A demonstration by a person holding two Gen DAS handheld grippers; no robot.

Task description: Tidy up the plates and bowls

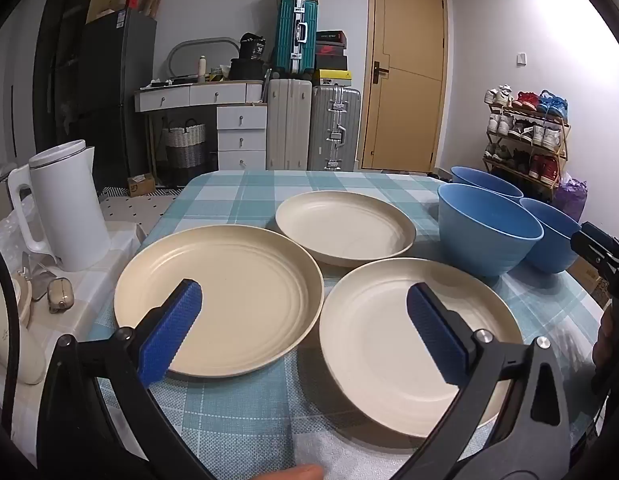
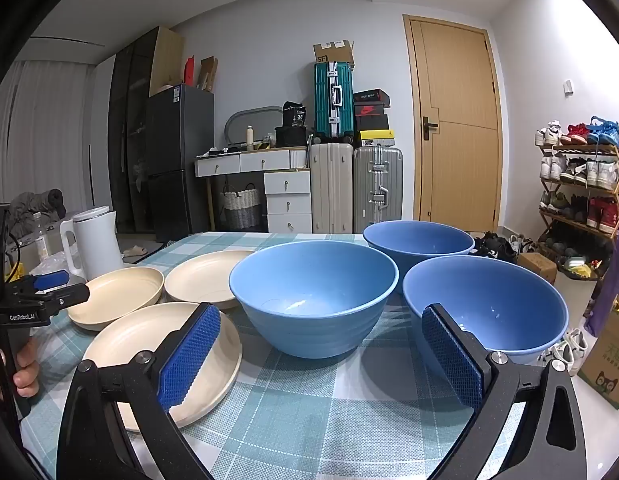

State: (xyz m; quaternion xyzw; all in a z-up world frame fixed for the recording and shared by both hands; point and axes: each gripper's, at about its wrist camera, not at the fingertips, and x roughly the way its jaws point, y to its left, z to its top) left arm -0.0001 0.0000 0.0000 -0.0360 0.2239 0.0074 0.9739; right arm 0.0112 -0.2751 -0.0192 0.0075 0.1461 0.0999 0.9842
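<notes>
Three cream plates lie on the checked tablecloth [image 1: 245, 412]: one at the left [image 1: 229, 300], one farther back [image 1: 345, 226], one near right [image 1: 389, 340]. Three blue bowls stand to their right: a middle one [image 2: 313, 300], a far one [image 2: 417, 240] and a near right one [image 2: 489, 304]. My left gripper [image 1: 303, 292] hovers open above the gap between the two near plates, holding nothing. Facing the middle bowl, my right gripper [image 2: 320, 312] is open and empty, its right finger [image 2: 449, 352] in front of the near right bowl.
A white kettle [image 1: 65, 208] stands on a side counter left of the table, with a mug and small items near it. A cardboard box [image 2: 609, 360] and a shoe rack [image 2: 581, 188] are off the table's right edge. A hand [image 2: 25, 372] holds the left gripper's handle.
</notes>
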